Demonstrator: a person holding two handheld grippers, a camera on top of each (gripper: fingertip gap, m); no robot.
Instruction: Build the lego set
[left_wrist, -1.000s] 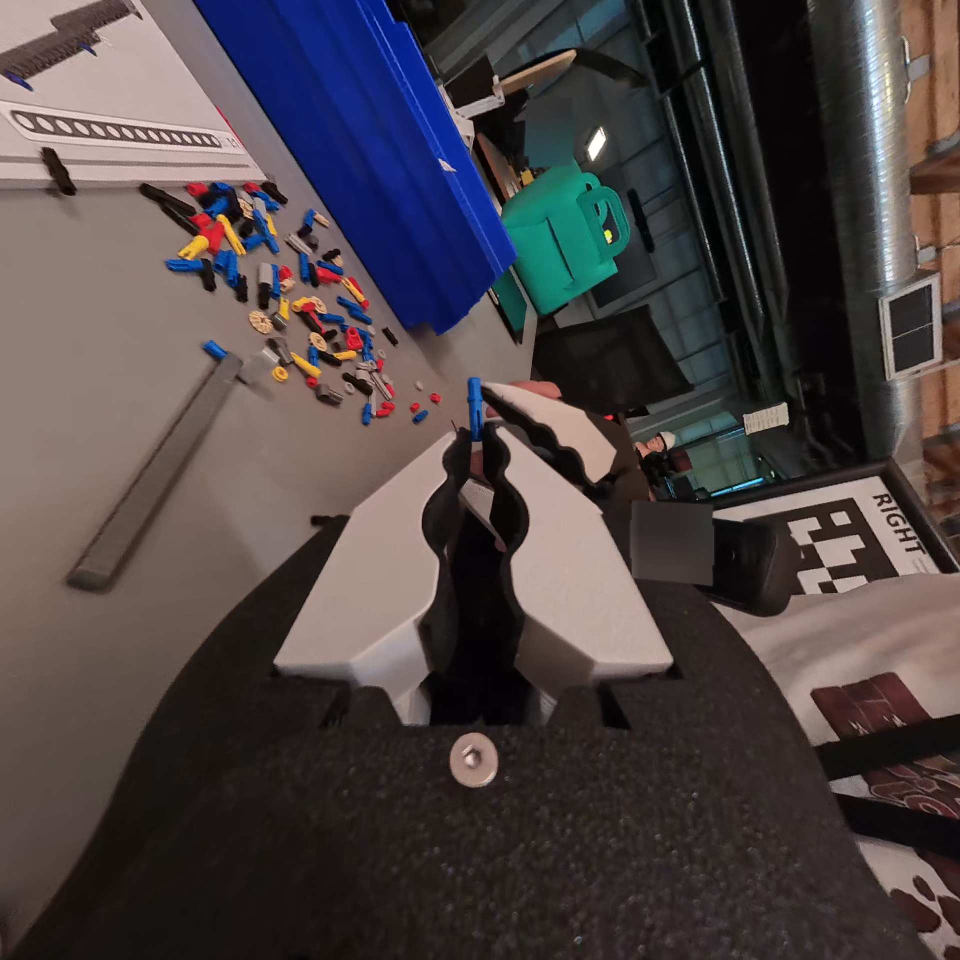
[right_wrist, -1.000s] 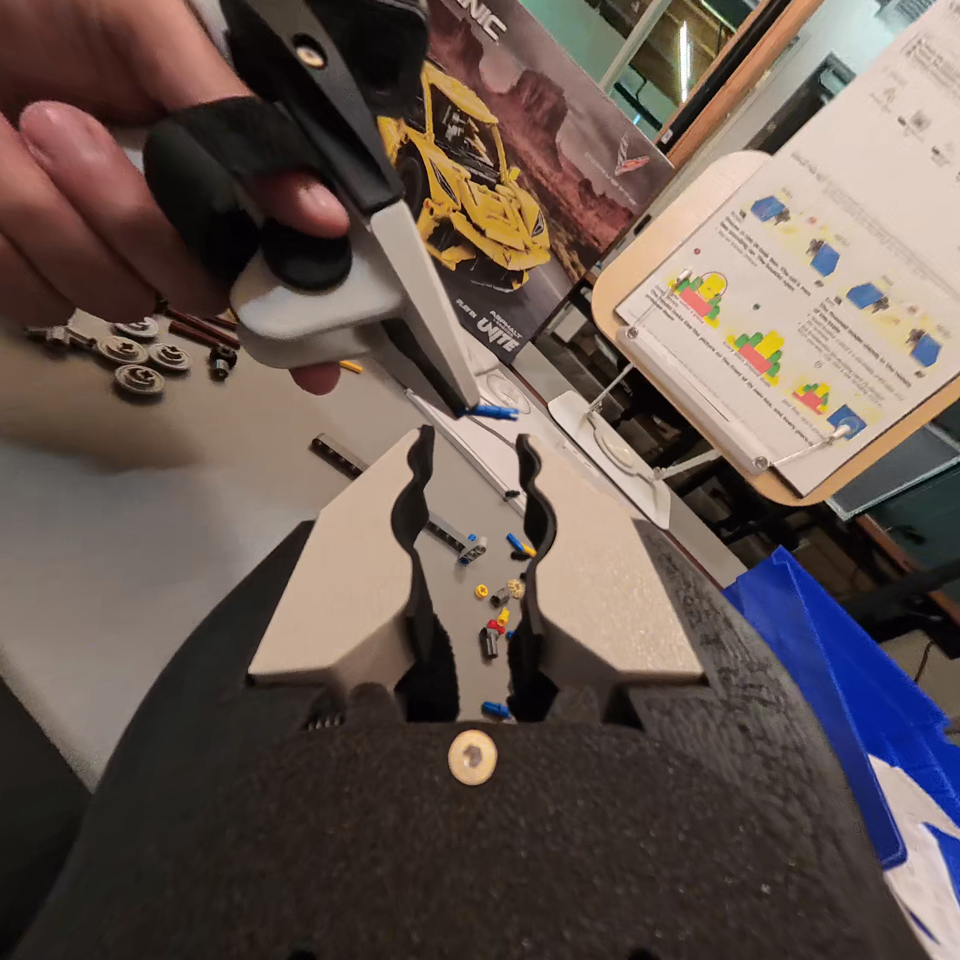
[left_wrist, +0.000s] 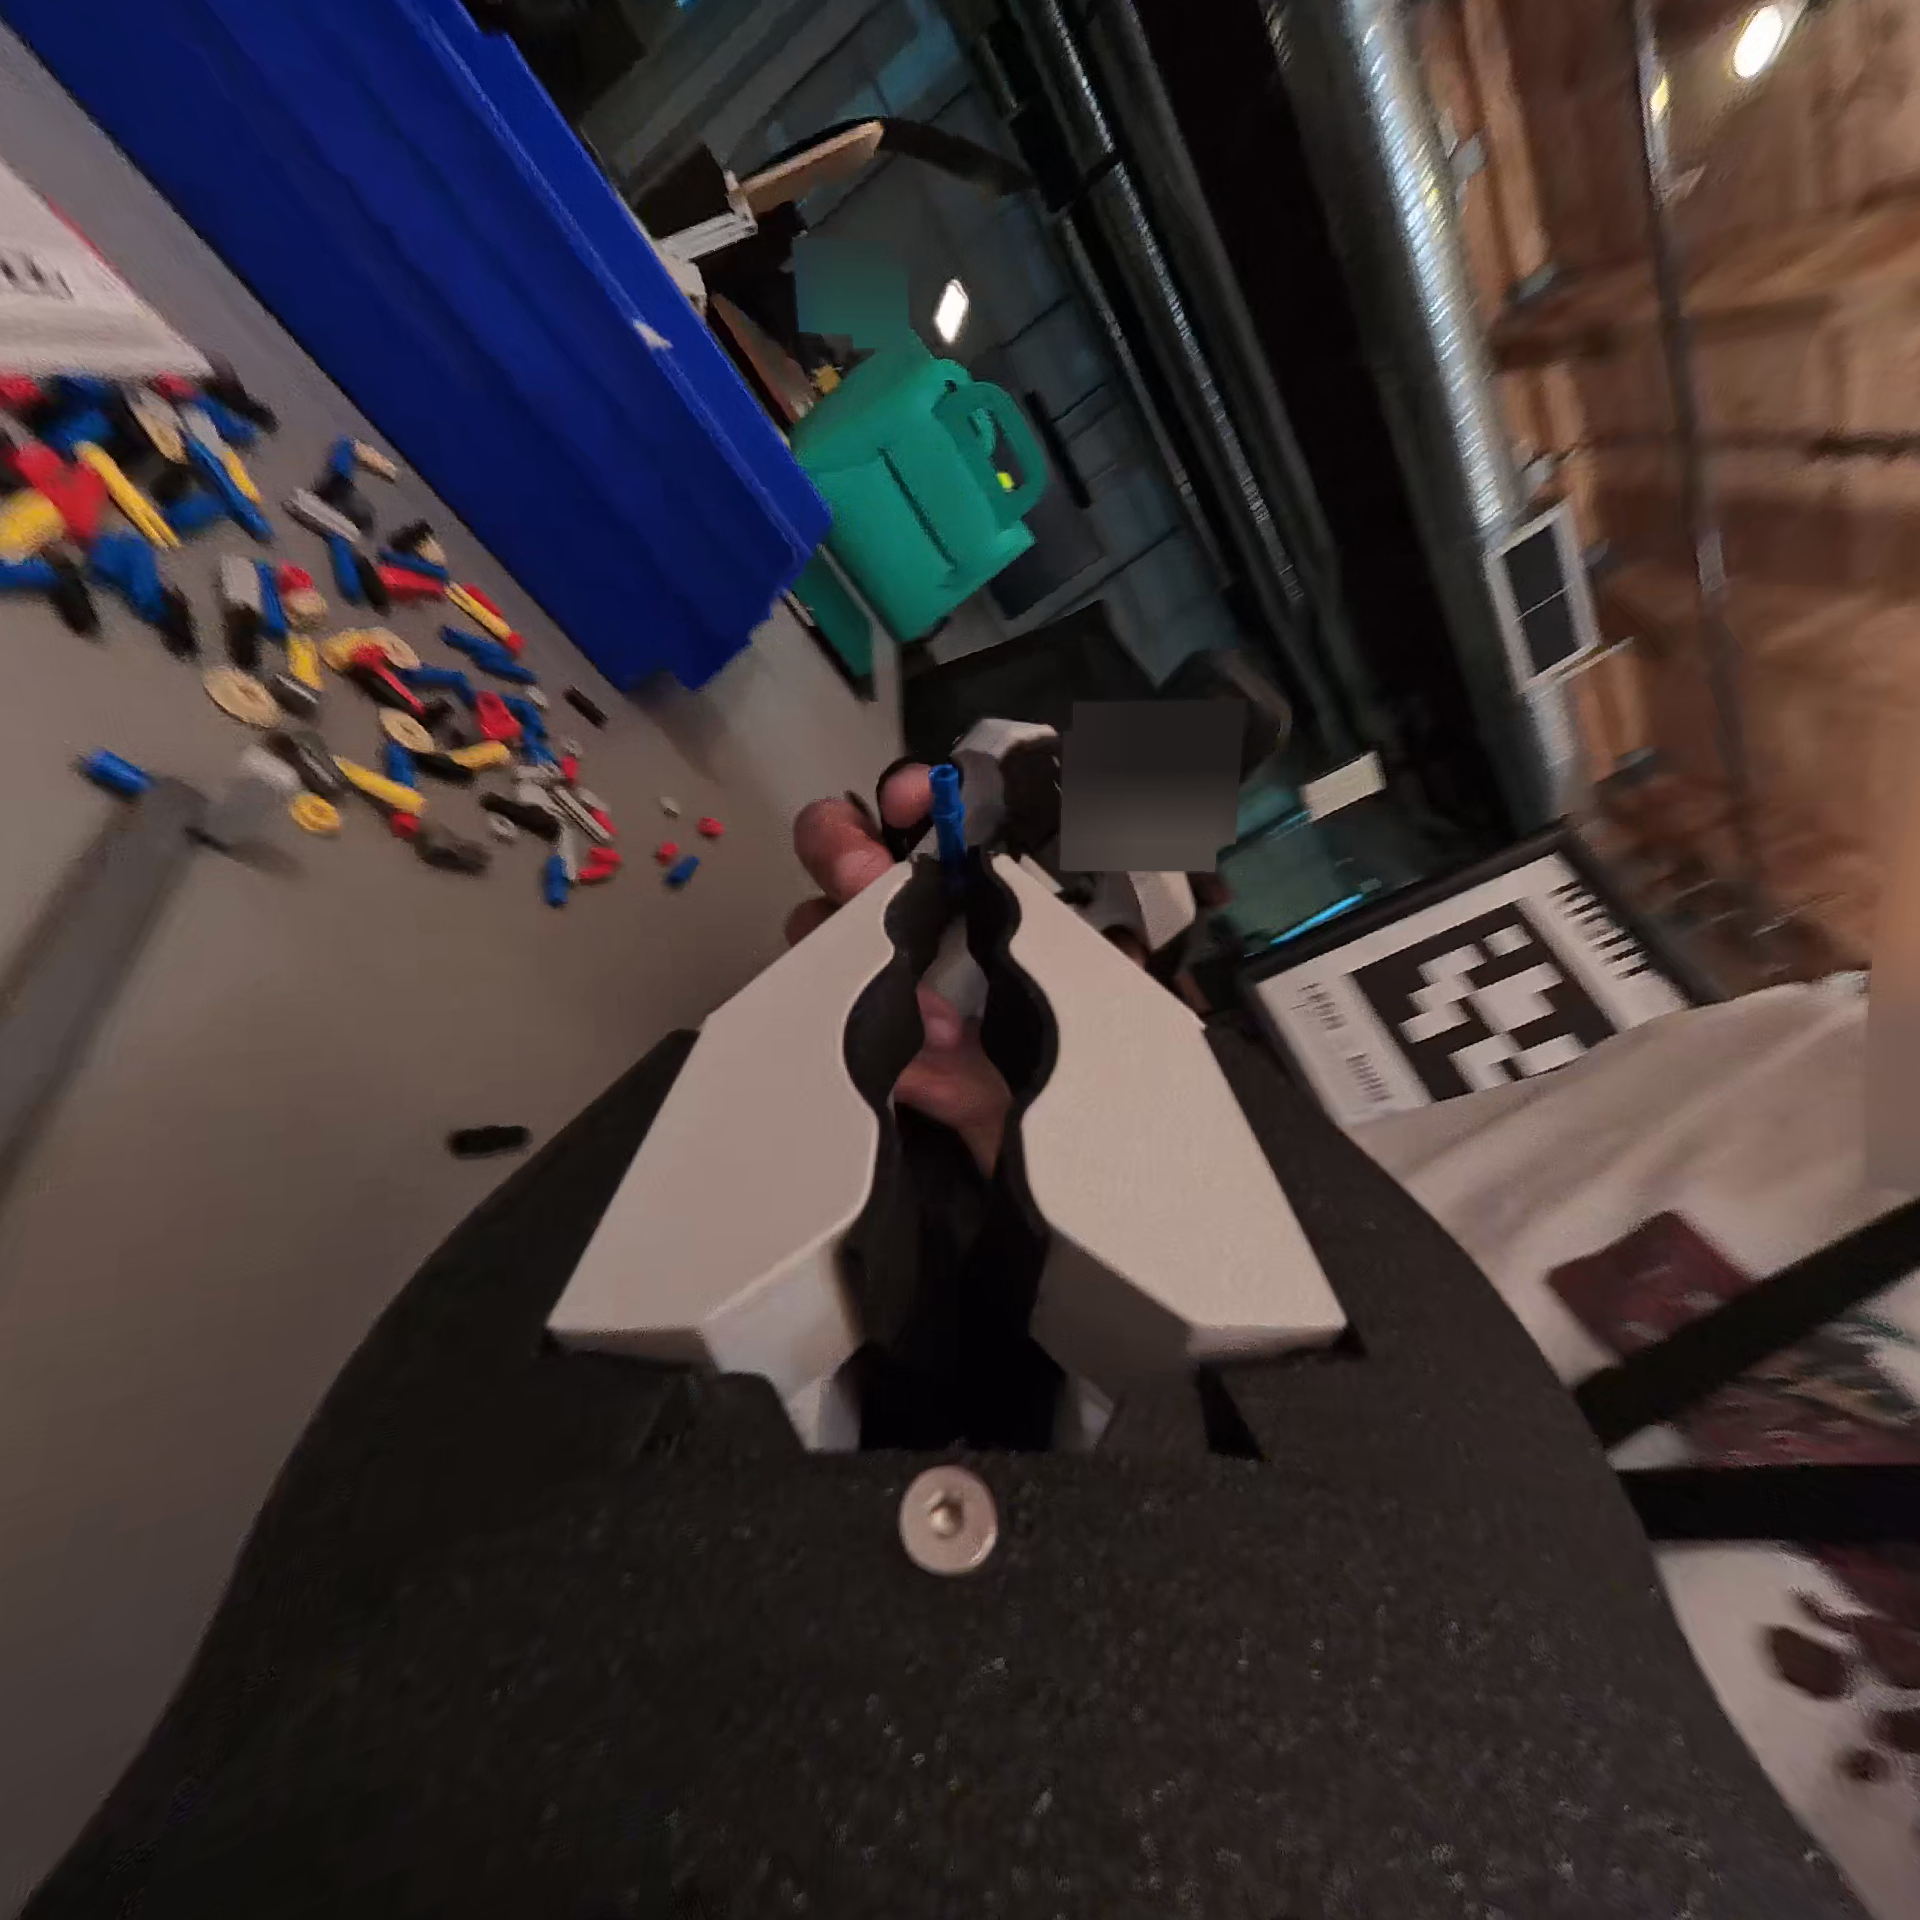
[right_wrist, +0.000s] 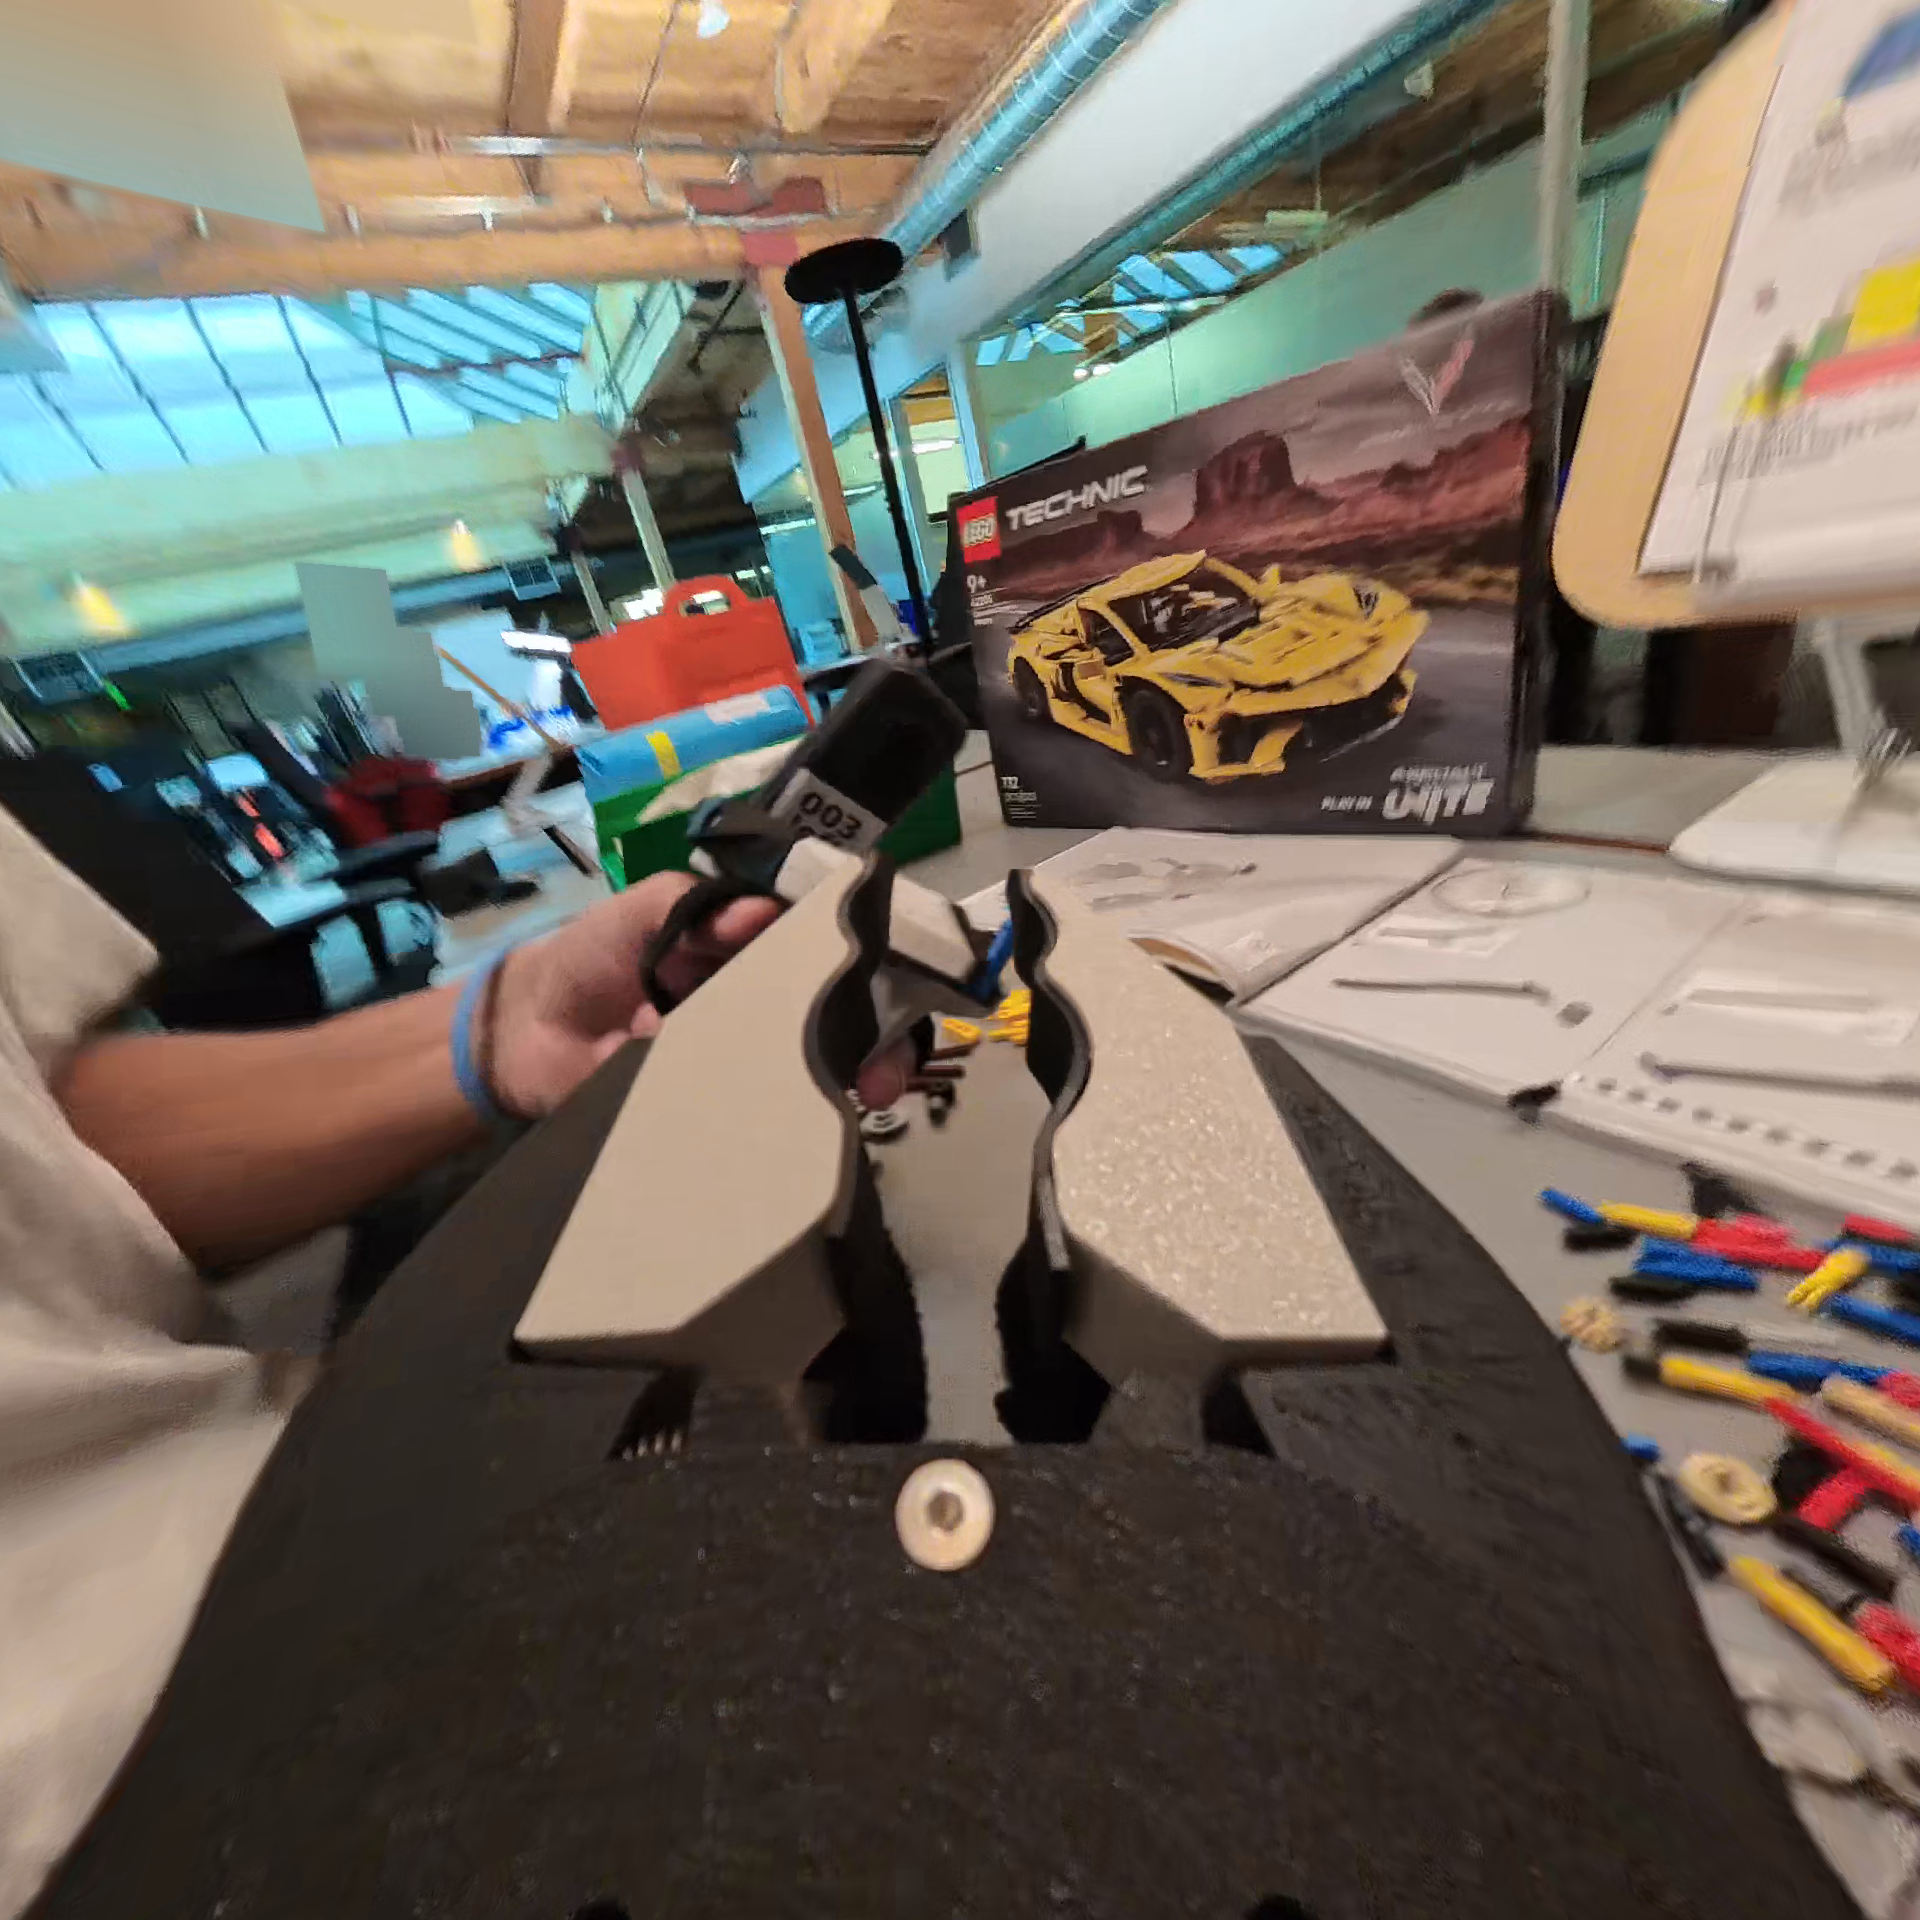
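Grey table (right_wrist: 1455, 1164), loose coloured lego pieces (right_wrist: 1766, 1382) scattered near right edge, open instruction booklets (right_wrist: 1507, 935) behind them, lego box (right_wrist: 1247, 644) upright along far edge

Open industrial loft workspace, exposed wooden ceiling beams (right_wrist: 436, 156) upper left, metal duct (left_wrist: 1455, 364) upper right, office chair (right_wrist: 364, 883) at left

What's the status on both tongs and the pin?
Left tongs shut on blue pin. Right tongs open, empty, facing the left. Nothing between them.
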